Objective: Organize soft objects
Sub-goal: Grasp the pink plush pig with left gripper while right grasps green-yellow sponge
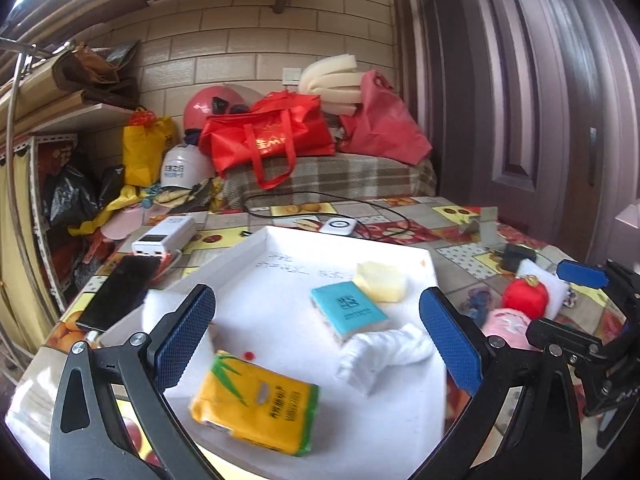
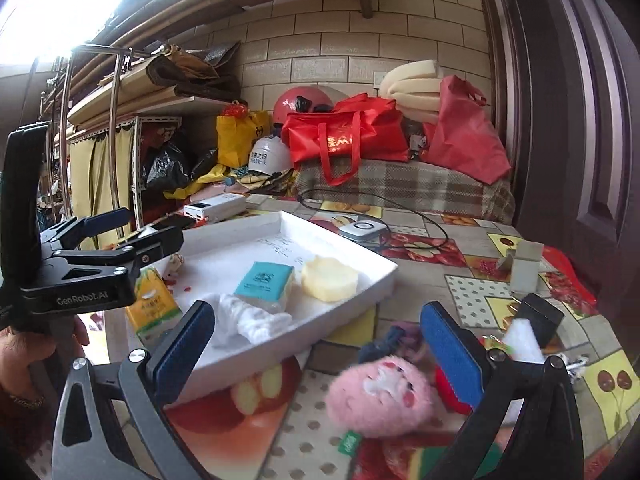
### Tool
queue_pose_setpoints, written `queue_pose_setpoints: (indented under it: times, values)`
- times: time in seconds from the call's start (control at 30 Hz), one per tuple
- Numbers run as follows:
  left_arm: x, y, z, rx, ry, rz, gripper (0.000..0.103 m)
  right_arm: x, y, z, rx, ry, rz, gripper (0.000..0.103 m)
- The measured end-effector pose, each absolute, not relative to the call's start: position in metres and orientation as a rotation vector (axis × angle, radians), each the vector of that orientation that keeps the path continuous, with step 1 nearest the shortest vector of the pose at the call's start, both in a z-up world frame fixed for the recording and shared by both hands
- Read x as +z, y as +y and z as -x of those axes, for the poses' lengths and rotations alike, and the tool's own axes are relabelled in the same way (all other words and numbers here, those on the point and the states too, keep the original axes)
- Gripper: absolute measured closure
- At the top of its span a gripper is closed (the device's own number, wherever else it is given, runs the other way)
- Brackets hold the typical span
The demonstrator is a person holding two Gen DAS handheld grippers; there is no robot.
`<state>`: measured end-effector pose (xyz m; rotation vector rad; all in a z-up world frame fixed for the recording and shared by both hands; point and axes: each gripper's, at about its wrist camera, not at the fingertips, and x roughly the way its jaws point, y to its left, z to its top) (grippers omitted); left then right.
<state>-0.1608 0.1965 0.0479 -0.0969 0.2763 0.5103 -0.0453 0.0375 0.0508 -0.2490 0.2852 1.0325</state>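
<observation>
Between spread right claw (image 2: 316, 344) fingers: pink plush (image 2: 380, 396), on tablecloth.

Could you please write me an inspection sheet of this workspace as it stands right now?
Surface: table with fruit-print cloth; white tray on it.
Job's things: in the tray, yellow tissue pack, teal pack, white cloth, yellow sponge. Beside the tray, pink plush and red plush.
Clutter: phone, power bank, white puck, black box.
Grippers: left hand-held gripper open over the tray; right hand-held gripper open above the pink plush.
Cables: black cable running to the puck.
Surroundings: red bags, helmets, brick wall, door.
</observation>
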Motion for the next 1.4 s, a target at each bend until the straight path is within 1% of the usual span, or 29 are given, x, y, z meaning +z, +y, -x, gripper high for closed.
queue_pose_setpoints:
  times: [0.1, 0.23, 0.33, 0.47, 0.5, 0.57, 0.6, 0.8, 0.93, 0.97, 1.0, 1.03, 1.07, 1.1, 1.23, 1.4]
  values:
    - [0.049, 0.169, 0.151, 0.412, 0.296, 0.062, 0.0, 0.046, 0.007, 0.03, 0.967, 0.365, 0.281, 0.0]
    - [0.048, 0.141, 0.131, 0.299, 0.356, 0.035, 0.0, 0.036, -0.021, 0.006, 0.879, 0.515, 0.32, 0.0]
    - [0.046, 0.124, 0.111, 0.231, 0.42, 0.017, 0.0, 0.025, -0.019, -0.007, 0.888, 0.634, 0.364, 0.0]
    - [0.041, 0.111, 0.089, 0.212, 0.492, 0.014, 0.0, 0.007, 0.001, -0.006, 0.912, 0.728, 0.474, 0.001]
    - [0.039, 0.109, 0.085, 0.212, 0.511, 0.016, 0.0, 0.003, 0.002, -0.005, 0.914, 0.742, 0.494, 0.002]
    - [0.036, 0.106, 0.075, 0.209, 0.548, 0.016, 0.0, 0.0, 0.0, -0.007, 0.918, 0.761, 0.494, 0.029]
    - [0.033, 0.105, 0.07, 0.209, 0.571, 0.013, 0.0, 0.0, -0.001, -0.009, 0.923, 0.772, 0.487, 0.046]
    - [0.012, 0.091, 0.031, 0.175, 0.754, -0.035, 0.0, 0.012, -0.045, -0.037, 0.865, 0.755, 0.353, 0.046]
    - [0.005, 0.088, 0.008, 0.203, 0.804, -0.027, 0.001, 0.014, -0.069, -0.062, 0.822, 0.791, 0.236, 0.046]
    - [0.004, 0.089, 0.003, 0.207, 0.818, -0.022, 0.002, 0.014, -0.071, -0.065, 0.827, 0.806, 0.214, 0.046]
    - [0.001, 0.09, -0.001, 0.212, 0.837, -0.017, 0.009, 0.013, -0.072, -0.067, 0.834, 0.818, 0.204, 0.046]
    - [-0.002, 0.091, -0.005, 0.21, 0.859, -0.01, 0.018, 0.013, -0.071, -0.068, 0.837, 0.826, 0.202, 0.046]
    - [-0.002, 0.093, -0.007, 0.197, 0.859, 0.01, 0.023, 0.012, -0.071, -0.068, 0.841, 0.828, 0.199, 0.046]
    - [-0.001, 0.094, -0.006, 0.202, 0.855, 0.021, 0.04, 0.013, -0.07, -0.068, 0.846, 0.827, 0.196, 0.046]
    - [0.002, 0.098, -0.003, 0.189, 0.833, 0.049, 0.045, 0.014, -0.067, -0.066, 0.849, 0.809, 0.196, 0.046]
    - [0.019, 0.084, 0.022, 0.204, 0.694, -0.007, 0.045, 0.021, -0.068, -0.06, 0.849, 0.742, 0.195, 0.046]
